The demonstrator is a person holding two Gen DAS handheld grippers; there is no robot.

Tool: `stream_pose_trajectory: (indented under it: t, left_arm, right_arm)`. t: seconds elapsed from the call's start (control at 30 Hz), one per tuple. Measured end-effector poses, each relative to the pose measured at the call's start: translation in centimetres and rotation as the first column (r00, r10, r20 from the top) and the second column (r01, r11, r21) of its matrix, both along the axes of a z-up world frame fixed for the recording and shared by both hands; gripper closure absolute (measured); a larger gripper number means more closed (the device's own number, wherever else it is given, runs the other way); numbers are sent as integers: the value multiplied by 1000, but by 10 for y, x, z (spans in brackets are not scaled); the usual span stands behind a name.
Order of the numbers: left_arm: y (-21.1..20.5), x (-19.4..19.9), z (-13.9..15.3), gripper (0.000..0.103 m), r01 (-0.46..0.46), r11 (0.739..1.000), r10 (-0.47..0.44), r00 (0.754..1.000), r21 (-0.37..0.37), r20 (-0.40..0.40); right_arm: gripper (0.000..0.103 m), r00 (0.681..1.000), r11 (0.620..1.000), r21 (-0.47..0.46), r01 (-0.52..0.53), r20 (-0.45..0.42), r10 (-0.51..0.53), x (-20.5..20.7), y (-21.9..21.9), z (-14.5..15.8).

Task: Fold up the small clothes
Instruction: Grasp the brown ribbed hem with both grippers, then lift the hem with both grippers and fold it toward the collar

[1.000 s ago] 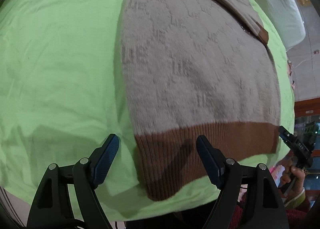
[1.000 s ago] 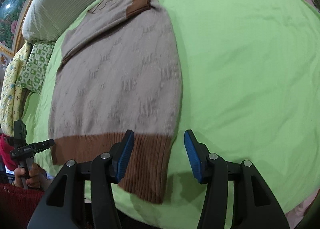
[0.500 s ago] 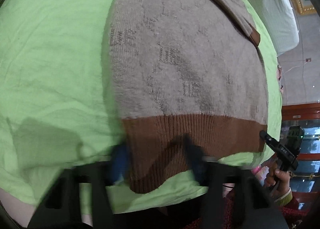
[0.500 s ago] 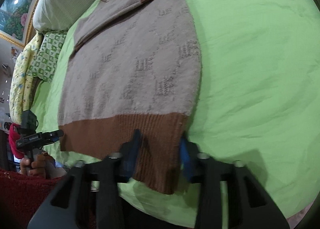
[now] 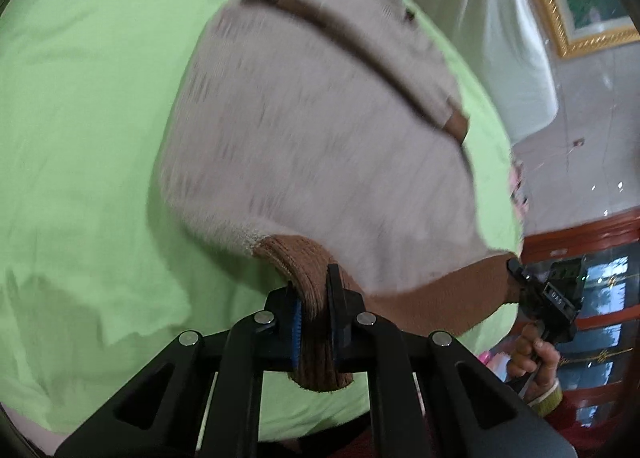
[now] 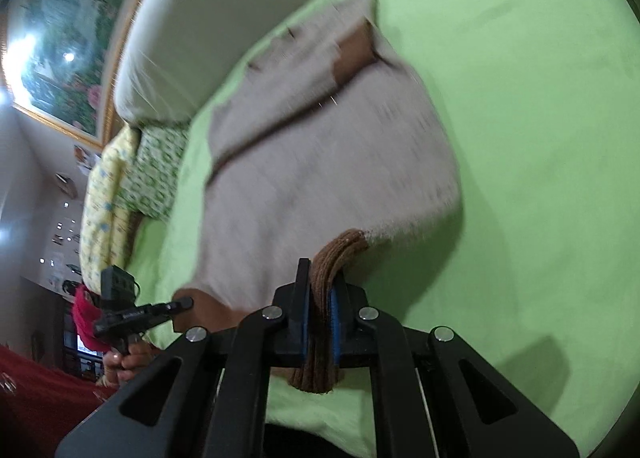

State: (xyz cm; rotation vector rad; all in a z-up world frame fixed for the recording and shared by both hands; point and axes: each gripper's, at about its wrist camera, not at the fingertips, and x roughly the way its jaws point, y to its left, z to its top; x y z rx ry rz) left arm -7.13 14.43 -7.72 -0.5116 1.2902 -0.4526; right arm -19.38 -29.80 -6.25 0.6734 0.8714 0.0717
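Sweater lies on the green bed. Your left gripper and your right gripper each pinch its brown hem, lifted off the sheet.

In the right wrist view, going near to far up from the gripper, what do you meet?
right gripper clamped on the brown ribbed hem → beige body of the sweater → brown cuff of the folded-in sleeve → green sheet
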Motion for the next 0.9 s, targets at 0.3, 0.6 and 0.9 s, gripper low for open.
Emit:
stream_pose_trajectory:
  t: [0.3, 0.6, 0.9]
  left_arm:
    - [-14, 111, 72, 95, -82, 995, 90, 976, -48, 199]
    - [-29, 232, 86, 95, -135, 991, 130, 952, 0, 277]
    - [-43, 317, 44, 95, -173, 983, 157, 963, 55, 221]
  right_arm:
    - [94, 979, 999, 23, 34, 199, -38, 93, -28, 54]
    - [94, 965, 994, 4, 112, 240, -110, 202, -69, 68]
    - [94, 971, 989, -14, 146, 194, -141, 286, -102, 49]
